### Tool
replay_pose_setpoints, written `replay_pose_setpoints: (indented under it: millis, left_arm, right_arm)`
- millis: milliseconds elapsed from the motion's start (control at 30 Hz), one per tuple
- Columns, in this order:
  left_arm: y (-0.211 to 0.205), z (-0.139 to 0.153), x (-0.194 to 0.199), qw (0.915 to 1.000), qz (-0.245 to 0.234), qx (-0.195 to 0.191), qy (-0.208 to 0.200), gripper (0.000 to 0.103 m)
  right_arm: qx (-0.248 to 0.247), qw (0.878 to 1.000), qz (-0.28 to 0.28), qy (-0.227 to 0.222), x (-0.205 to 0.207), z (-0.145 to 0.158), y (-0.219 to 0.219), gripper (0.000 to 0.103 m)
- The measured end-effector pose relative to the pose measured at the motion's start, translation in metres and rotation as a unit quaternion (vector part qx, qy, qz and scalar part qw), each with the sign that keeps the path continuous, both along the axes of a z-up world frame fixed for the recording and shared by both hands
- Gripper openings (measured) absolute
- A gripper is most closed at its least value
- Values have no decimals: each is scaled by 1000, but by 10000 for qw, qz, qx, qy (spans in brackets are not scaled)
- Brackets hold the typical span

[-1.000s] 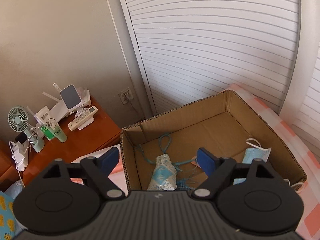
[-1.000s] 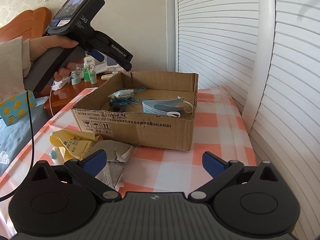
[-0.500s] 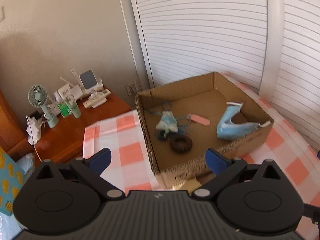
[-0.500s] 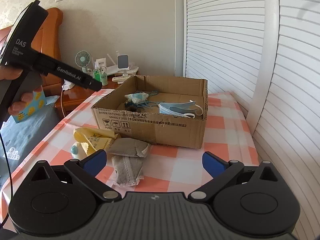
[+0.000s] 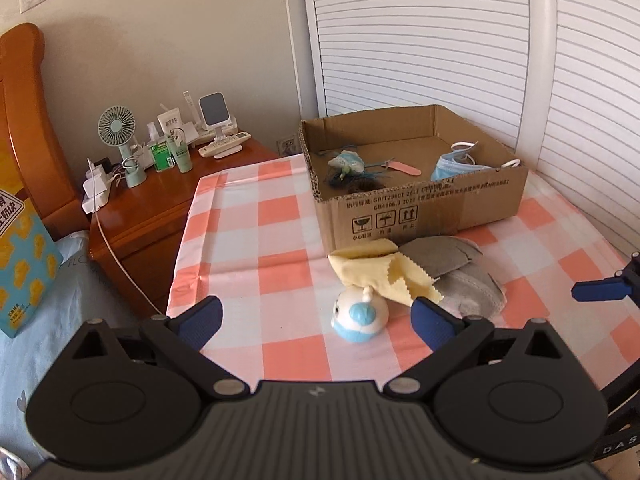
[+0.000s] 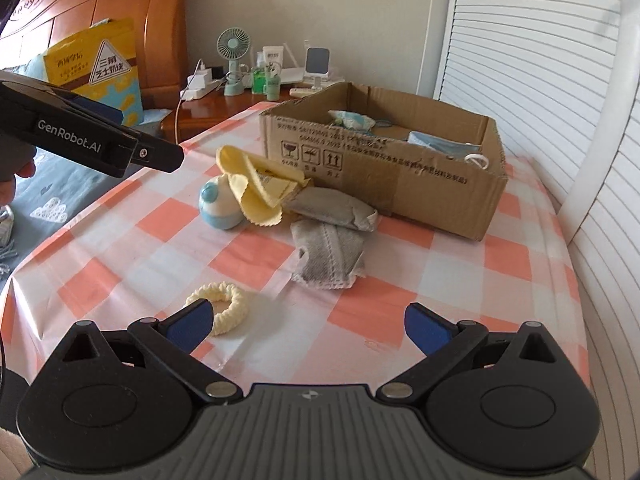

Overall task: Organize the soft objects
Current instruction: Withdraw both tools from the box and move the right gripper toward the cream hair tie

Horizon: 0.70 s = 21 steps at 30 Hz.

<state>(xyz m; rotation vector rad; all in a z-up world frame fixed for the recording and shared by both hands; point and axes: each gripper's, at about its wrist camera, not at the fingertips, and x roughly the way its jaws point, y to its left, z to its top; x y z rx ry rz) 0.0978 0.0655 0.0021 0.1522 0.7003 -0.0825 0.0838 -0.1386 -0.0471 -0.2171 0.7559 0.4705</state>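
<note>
Both grippers' jaws wide apart, holding nothing.

Colours on the checked table

The tablecloth [image 6: 460, 272] is checked in salmon pink and white. On it stand a plain brown cardboard box [image 6: 400, 176] with black print, a pale yellow cloth [image 6: 256, 188], two grey pouches [image 6: 332, 248], a white and light blue round toy [image 6: 218, 204] and a cream scrunchie [image 6: 228, 308]. A light blue mask [image 5: 456, 166] lies in the box. Both grippers have blue pads [image 6: 188, 324].
</note>
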Motion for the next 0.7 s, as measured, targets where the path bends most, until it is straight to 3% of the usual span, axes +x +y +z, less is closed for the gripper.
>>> replay_pose_setpoints:
  millis: [167,300,700]
  left_arm:
    - [2,-7,-14,9999,26,133,-33,100]
    - [9,-9,-17,10000,24,12,9,100]
    - [17,-29,-11,9992,-105,-290,266,100]
  right_arm:
    - [-111,9993,299,214,0,-15,21,103]
    - [-225,9988,378,222,4,-24,37,103]
    - [-181,9996,-96,212,19,-41,55,103]
